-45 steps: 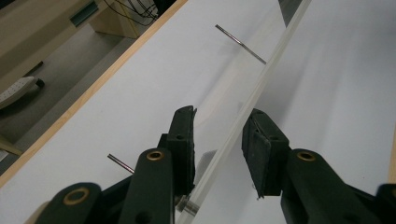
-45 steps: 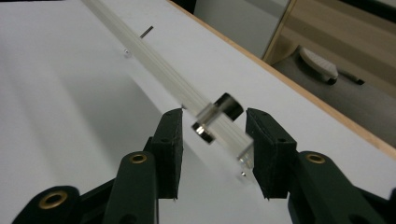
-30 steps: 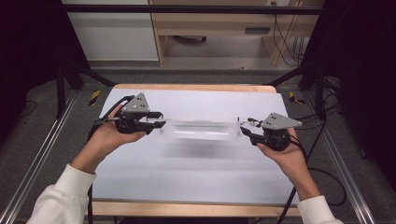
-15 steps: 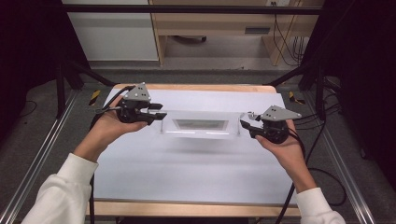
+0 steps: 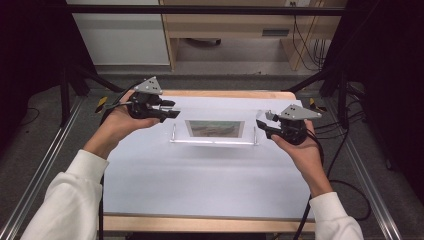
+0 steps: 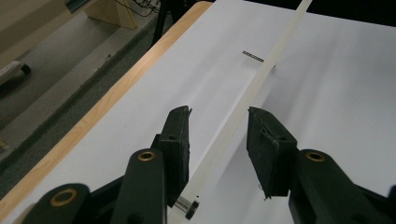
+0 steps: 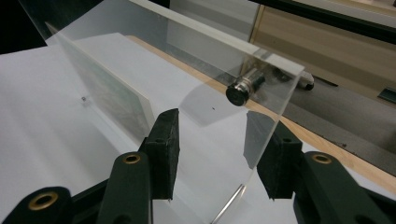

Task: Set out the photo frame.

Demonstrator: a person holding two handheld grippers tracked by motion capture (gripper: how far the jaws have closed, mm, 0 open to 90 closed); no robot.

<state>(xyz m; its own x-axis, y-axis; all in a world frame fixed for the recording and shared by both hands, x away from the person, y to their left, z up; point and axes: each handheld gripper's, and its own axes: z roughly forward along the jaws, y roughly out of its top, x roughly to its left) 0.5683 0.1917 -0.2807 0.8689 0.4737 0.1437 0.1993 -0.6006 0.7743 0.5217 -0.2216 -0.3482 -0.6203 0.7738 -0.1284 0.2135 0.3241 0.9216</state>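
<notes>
A clear acrylic picture frame (image 5: 214, 131) stands on the white table top (image 5: 200, 180), with a greenish picture (image 5: 215, 128) in its middle. My left gripper (image 5: 169, 113) is open at the frame's left end. In the left gripper view the frame's thin edge (image 6: 261, 79) runs between the spread jaws of that gripper (image 6: 219, 116), touching neither. My right gripper (image 5: 261, 125) is open at the frame's right end. In the right gripper view the clear panel (image 7: 187, 70) with its metal standoff bolt (image 7: 243, 88) lies between the jaws of that gripper (image 7: 215, 121), with gaps on both sides.
The white top sits on a wooden table with an edge (image 5: 225, 94) at the far side. Metal rails (image 5: 45, 165) run along both sides. Yellow-handled tools (image 5: 102, 103) lie beside the far corners. Cables (image 5: 345, 150) trail at the right.
The frame has turned from edge-on to facing up, so its picture now shows. Both grippers have moved toward the far side of the table, the left one more.
</notes>
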